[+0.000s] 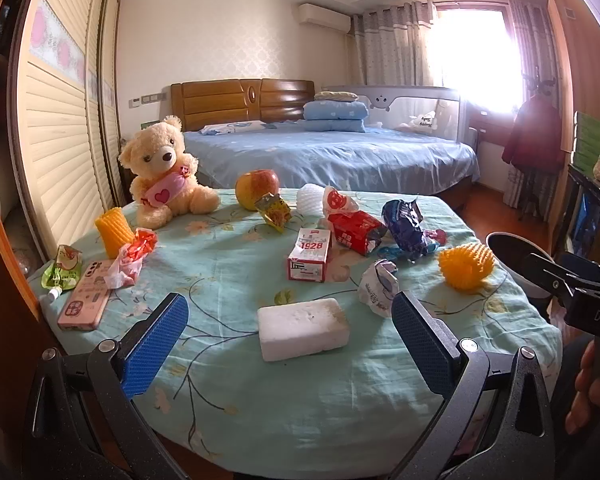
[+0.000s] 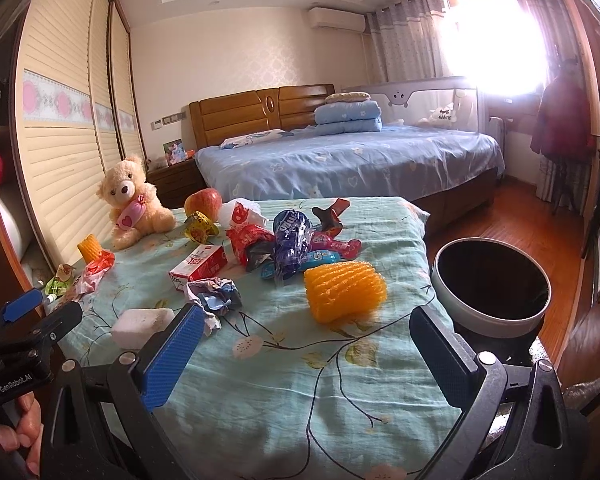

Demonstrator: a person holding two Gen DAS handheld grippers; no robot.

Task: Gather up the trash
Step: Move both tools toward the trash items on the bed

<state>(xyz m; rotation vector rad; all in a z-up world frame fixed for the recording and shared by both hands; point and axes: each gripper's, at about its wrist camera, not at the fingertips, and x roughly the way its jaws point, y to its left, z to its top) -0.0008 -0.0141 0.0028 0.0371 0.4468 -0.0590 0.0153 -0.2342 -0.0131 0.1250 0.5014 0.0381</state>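
Note:
Trash lies on a table with a green floral cloth (image 1: 300, 400). A white foam block (image 1: 303, 333) lies just ahead of my open, empty left gripper (image 1: 290, 316), between its blue pads. A crumpled white wrapper (image 1: 378, 286), a red and white "1928" box (image 1: 310, 255), red (image 1: 354, 230) and blue (image 1: 408, 224) snack bags and an orange foam net (image 1: 466, 266) lie beyond. My right gripper (image 2: 306, 330) is open and empty, just in front of the orange foam net (image 2: 344, 292). A white bin with a dark inside (image 2: 492, 284) stands right of the table.
A teddy bear (image 1: 166, 172), an apple (image 1: 257, 189), a pink phone (image 1: 86, 294), a second orange net (image 1: 114, 232) and a green pouch (image 1: 62, 272) sit at the table's left and back. A bed (image 1: 332, 156) lies behind, a wardrobe on the left.

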